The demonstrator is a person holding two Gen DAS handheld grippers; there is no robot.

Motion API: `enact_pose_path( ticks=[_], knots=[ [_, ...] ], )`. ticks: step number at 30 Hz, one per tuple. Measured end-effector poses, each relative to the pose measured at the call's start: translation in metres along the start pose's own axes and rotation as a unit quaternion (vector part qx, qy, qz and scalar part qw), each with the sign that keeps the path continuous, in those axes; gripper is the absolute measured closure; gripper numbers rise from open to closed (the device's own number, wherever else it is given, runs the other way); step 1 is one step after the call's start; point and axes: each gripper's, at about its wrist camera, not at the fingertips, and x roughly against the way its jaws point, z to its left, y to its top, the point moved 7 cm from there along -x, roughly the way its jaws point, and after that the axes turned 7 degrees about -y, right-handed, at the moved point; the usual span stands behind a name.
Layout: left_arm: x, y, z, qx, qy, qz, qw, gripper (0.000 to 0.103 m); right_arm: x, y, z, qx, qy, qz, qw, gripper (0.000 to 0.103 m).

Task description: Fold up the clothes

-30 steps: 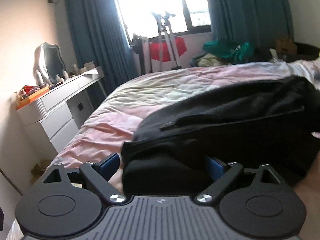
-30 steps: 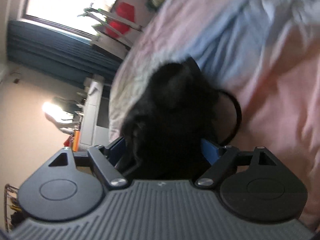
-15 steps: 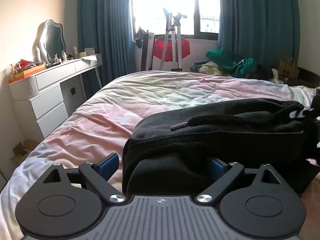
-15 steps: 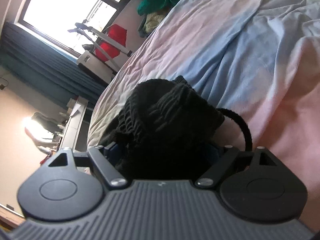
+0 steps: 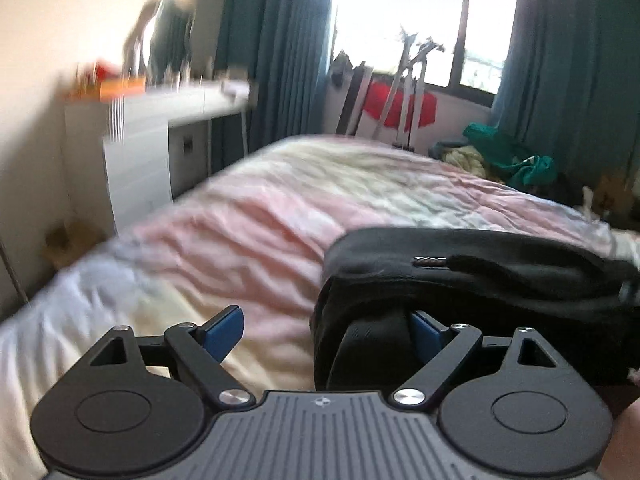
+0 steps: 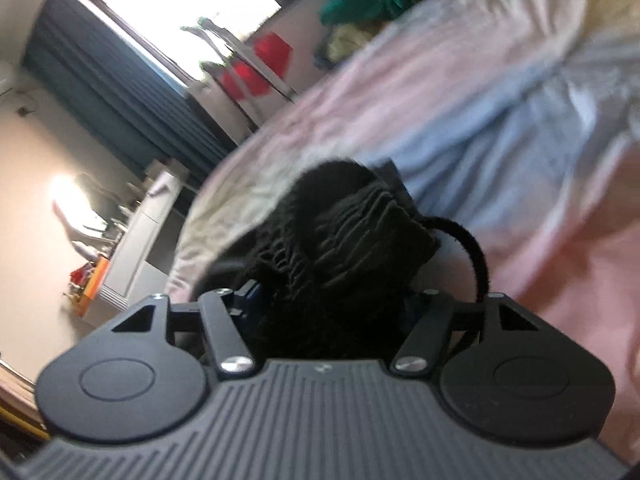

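Note:
A black garment (image 5: pixel 472 280) with a drawstring lies folded in layers on the bed. In the left wrist view my left gripper (image 5: pixel 324 330) is open; its right finger is at the garment's left end and its left blue finger (image 5: pixel 224 328) stands free over the sheet. In the right wrist view my right gripper (image 6: pixel 332 304) has the bunched ribbed edge of the black garment (image 6: pixel 344 232) between its fingers; the fingertips are hidden in cloth. A black drawstring (image 6: pixel 476 252) loops out to the right.
The bed (image 5: pixel 280 216) has a pink, cream and pale blue sheet. A white dresser (image 5: pixel 156 136) with a mirror stands at the left. A tripod and red item (image 5: pixel 400 108) stand under the window, with a clothes pile (image 5: pixel 508 156) beside them.
My left gripper has shifted left so the garment now sits off to its right and its left finger is free. The right wrist view has rolled slightly; the garment stays in it.

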Motion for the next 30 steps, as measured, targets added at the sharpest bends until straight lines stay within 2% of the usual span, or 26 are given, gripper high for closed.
enact_pose_path(
  ticks=[1, 4, 5, 7, 9, 10, 13, 15, 19, 23, 27, 30],
  knots=[
    [-0.001, -0.001, 0.001, 0.004, -0.001, 0.002, 1.0, 0.014, 0.0, -0.001, -0.003, -0.004, -0.002, 0.005, 1.0, 0.03],
    [0.002, -0.001, 0.001, 0.005, 0.0, 0.005, 1.0, 0.014, 0.01, -0.005, 0.002, 0.028, -0.013, 0.001, 1.0, 0.026],
    [0.003, -0.002, 0.002, 0.005, 0.001, 0.007, 1.0, 0.014, 0.012, -0.006, 0.006, 0.046, -0.023, -0.004, 0.999, 0.019],
    [0.004, -0.003, 0.004, 0.015, -0.004, 0.013, 0.9998, 0.014, 0.011, -0.009, 0.008, 0.068, -0.037, -0.004, 0.997, 0.018],
    [0.004, -0.004, 0.007, 0.027, -0.011, 0.02, 0.9994, 0.014, 0.003, -0.014, 0.004, 0.067, -0.038, 0.017, 0.997, 0.013],
    [0.003, -0.004, 0.008, 0.034, -0.016, 0.023, 0.999, 0.014, -0.004, -0.018, 0.0, 0.057, -0.033, 0.036, 0.997, 0.006],
    [0.002, -0.004, 0.012, 0.056, -0.032, 0.035, 0.9973, 0.013, -0.027, -0.027, -0.007, 0.022, 0.0, 0.092, 0.996, 0.0],
    [0.003, -0.003, 0.012, 0.061, -0.039, 0.039, 0.9966, 0.014, -0.038, -0.031, -0.008, 0.004, 0.029, 0.118, 0.993, 0.0],
    [0.005, -0.002, 0.01, 0.054, -0.04, 0.043, 0.9968, 0.014, -0.033, -0.034, -0.004, 0.014, 0.042, 0.114, 0.992, 0.0],
    [0.008, -0.001, 0.002, 0.04, -0.038, 0.041, 0.9976, 0.014, -0.024, -0.038, -0.002, 0.03, 0.027, 0.104, 0.994, 0.016],
    [0.014, 0.003, -0.009, 0.008, -0.039, 0.036, 0.9986, 0.014, -0.018, -0.037, -0.001, 0.048, 0.009, 0.094, 0.994, 0.027],
    [0.026, 0.01, -0.014, 0.001, -0.077, 0.028, 0.9967, 0.011, -0.013, -0.036, 0.001, 0.056, 0.006, 0.088, 0.995, 0.03]
  ],
)
